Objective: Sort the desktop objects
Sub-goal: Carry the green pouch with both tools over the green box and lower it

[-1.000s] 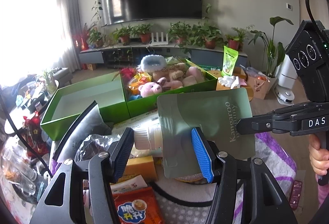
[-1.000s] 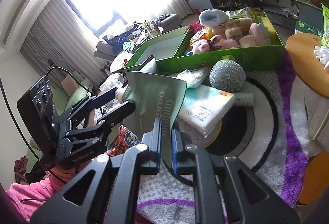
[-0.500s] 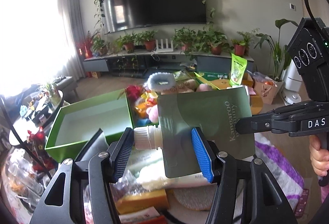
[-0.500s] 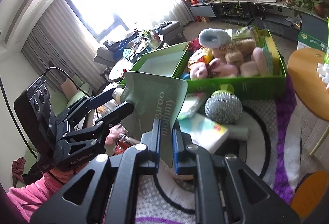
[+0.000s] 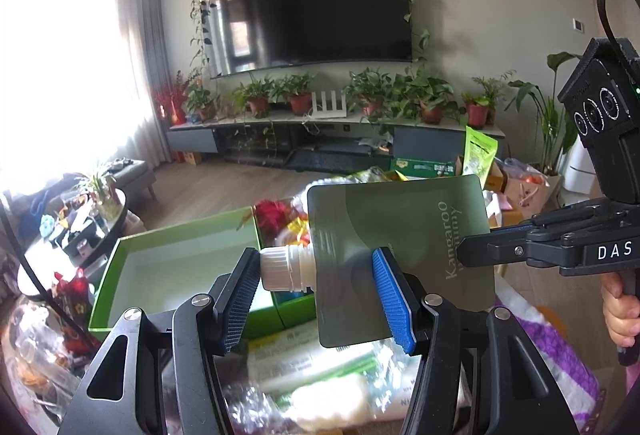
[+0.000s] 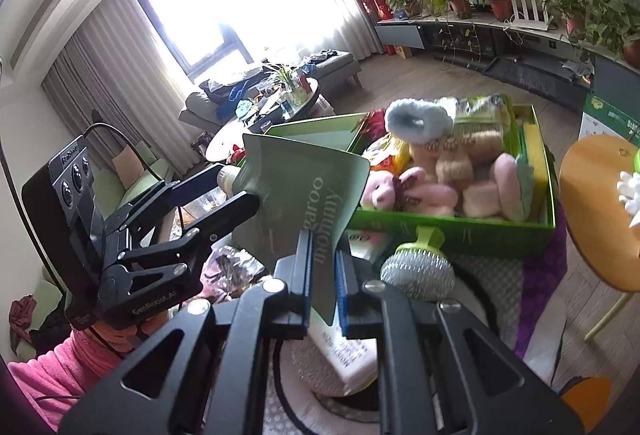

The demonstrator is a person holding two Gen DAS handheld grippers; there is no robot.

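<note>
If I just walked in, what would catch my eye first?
A flat green pouch with a white cap hangs in mid-air, held by both grippers: the left gripper around its cap end, the right gripper pinching its far edge. Behind it sits a green box heaped with plush toys.

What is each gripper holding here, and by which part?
Both hold one green spout pouch. The left gripper spans its white cap end; the right gripper pinches its flat edge.
</note>
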